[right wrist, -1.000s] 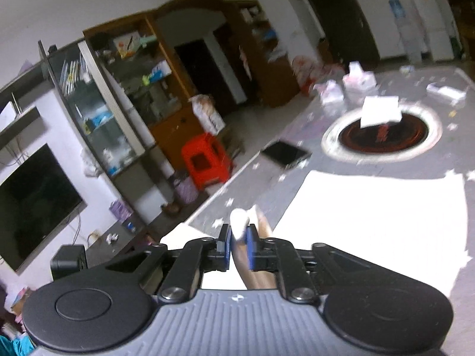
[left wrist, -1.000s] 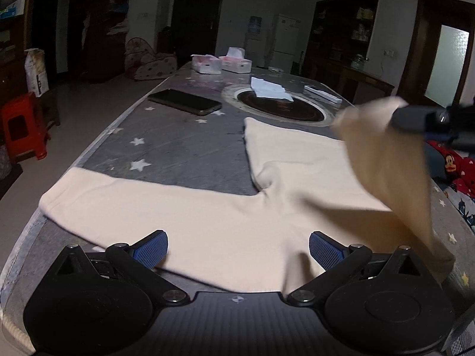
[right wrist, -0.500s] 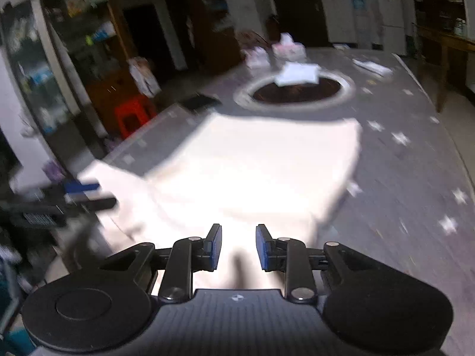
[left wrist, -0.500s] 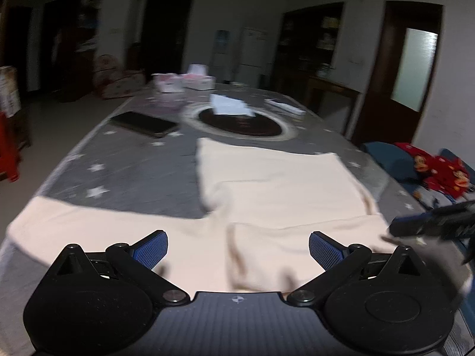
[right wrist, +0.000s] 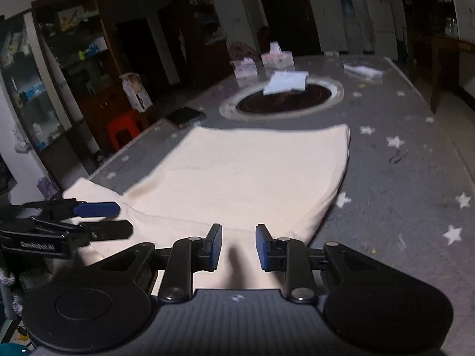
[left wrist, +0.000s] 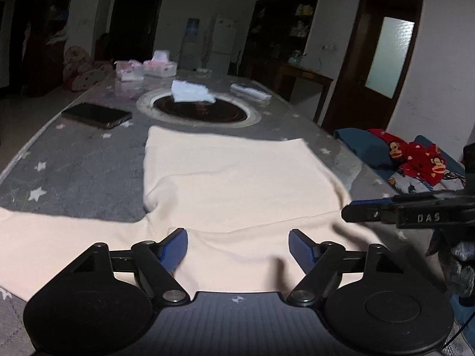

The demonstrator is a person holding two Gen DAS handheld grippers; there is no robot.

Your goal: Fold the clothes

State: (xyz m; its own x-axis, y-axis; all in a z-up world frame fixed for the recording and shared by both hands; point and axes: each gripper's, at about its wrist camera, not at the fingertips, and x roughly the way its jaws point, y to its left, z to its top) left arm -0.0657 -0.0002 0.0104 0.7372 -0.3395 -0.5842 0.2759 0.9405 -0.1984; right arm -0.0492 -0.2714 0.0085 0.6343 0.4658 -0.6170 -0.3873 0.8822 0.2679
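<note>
Your right gripper (right wrist: 238, 247) has let the sleeve go; it is now lying across the cream garment (left wrist: 231, 178) at the tabletop's (left wrist: 74, 172) near edge. Its jaws are standing narrowly apart, empty. Your left gripper (left wrist: 238, 244) is hovering, jaws wide but just closing, gripping nothing.

Cream garment (left wrist: 231, 184) lies flat on table; one sleeve folded over.

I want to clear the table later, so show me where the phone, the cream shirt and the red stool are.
phone (left wrist: 96, 115), left wrist view, middle of its dark screen.
cream shirt (left wrist: 231, 178), left wrist view, middle of the flat body.
red stool (right wrist: 123, 129), right wrist view, top of the seat.
</note>
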